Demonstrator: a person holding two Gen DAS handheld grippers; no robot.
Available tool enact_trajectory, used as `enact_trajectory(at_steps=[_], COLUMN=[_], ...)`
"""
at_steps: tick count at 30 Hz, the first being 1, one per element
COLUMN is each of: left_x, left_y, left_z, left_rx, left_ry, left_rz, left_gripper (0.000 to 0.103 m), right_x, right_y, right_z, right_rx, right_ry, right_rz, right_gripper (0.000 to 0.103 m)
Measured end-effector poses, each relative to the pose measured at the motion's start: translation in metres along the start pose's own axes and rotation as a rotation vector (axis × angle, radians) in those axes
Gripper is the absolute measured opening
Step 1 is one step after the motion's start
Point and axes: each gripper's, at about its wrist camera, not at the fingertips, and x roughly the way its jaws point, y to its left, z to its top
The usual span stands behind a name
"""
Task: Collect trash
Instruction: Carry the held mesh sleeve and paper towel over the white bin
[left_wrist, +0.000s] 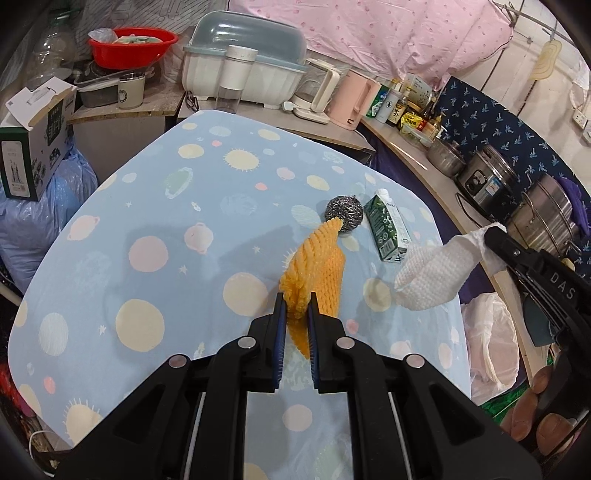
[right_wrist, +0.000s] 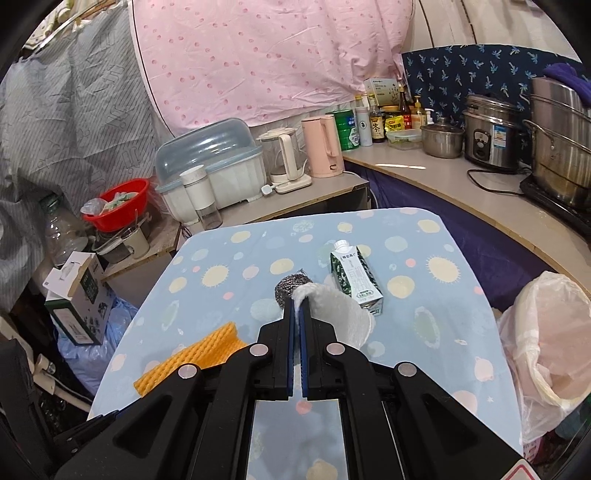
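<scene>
While the table (left_wrist: 147, 206) under its planet-print cloth carries most of the scene, we judge the task about half done: two pieces of trash are in hand and two things remain lying on it. To the right of the table, near us, stands the bin with its pale plastic liner (right_wrist: 554, 332), its mouth open; nothing that we can see has gone into it yet, though its inside is mostly hidden. On the far right part of the table lies the green milk carton (right_wrist: 356, 278) on its side, and just left of it the steel scrubber ball (left_wrist: 343, 211), both untouched. Our left gripper (left_wrist: 295, 306) has its jaws closed narrowly on the orange foam net (left_wrist: 317, 269), lifted off the cloth. Our right gripper (right_wrist: 296, 306) pinches the white foam net (right_wrist: 340, 317) between nearly closed jaws, held above the table's right side. Both nets have yet to be carried to the bin.
</scene>
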Motion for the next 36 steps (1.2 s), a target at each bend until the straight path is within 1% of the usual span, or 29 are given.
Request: enact_trajectory(at_steps=[11,22,30,36], left_x=[-0.015,-0.021,-0.023,-0.019], left_y=[-0.024,-0.056,-0.097,-0.142], left_z=[-0.006,-0.002,-0.003,-0.007], left_rx=[0.057,0.120,0.194,0.274], left_ry=[-0.009,-0.013,-0.007,0.002], left_rz=[-0.028,-0.070,-0.115,-0.150], left_gripper=[0.010,0.010,0.010,0.010], right_x=[-0.052,-0.105,-0.131,-0.147], right_y=[-0.030,-0.094,-0.135,-0.173], right_z=[0.006,0.006,0.007,0.006], right_rx=[0.036,0.130,0.173,0.212], right_ry=[-0.083,-0.170,-0.214,-0.240], right_rz=[-0.032,-0.114,-0.163,-0.206], right_gripper=[0.003,0.003,0.003,0.003])
